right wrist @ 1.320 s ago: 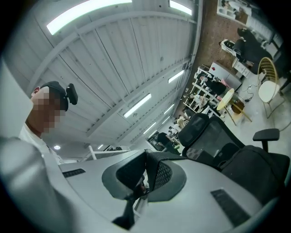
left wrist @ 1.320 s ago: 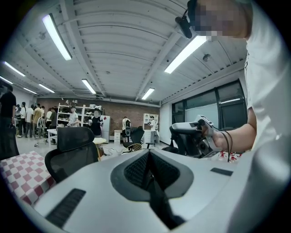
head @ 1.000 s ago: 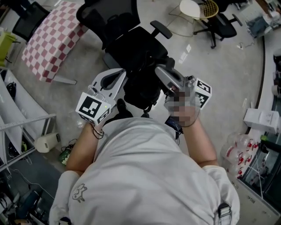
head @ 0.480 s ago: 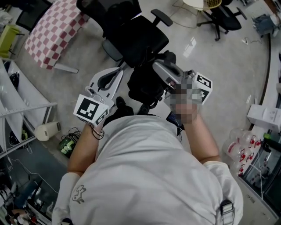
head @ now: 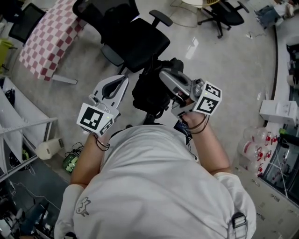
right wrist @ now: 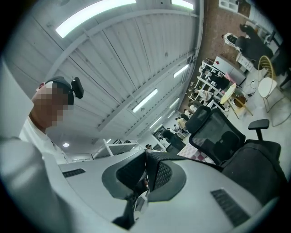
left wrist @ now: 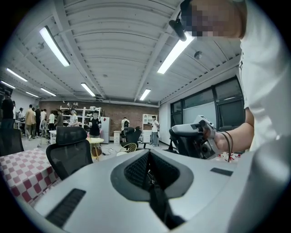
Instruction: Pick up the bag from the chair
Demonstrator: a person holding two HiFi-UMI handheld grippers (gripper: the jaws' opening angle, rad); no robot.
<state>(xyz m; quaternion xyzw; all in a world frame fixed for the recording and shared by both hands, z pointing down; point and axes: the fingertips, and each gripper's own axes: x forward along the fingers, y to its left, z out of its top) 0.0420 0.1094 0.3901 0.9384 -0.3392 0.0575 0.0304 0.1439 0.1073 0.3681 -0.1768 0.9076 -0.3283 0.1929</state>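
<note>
The black bag (head: 148,91) hangs in front of the black office chair (head: 138,41), off its seat, over the grey floor. My right gripper (head: 163,74) is shut on the bag's strap. In the right gripper view the strap (right wrist: 195,160) runs from the closed jaws to the dark bag (right wrist: 257,166), with the chair's mesh back (right wrist: 217,131) behind. My left gripper (head: 123,79) hovers just left of the bag and holds nothing. In the left gripper view its pads (left wrist: 148,169) meet with nothing between them, and the right gripper (left wrist: 195,139) shows beyond.
A table with a red-and-white checked cloth (head: 49,37) stands at the upper left. Another black chair (head: 223,13) is at the top right. A white rack (head: 21,123) lines the left side, and a white box (head: 276,112) and bottles (head: 254,156) sit at the right.
The bag has come up off the chair seat and towards me with the right gripper. The chair now sits further up in the view. The left gripper stayed beside the bag.
</note>
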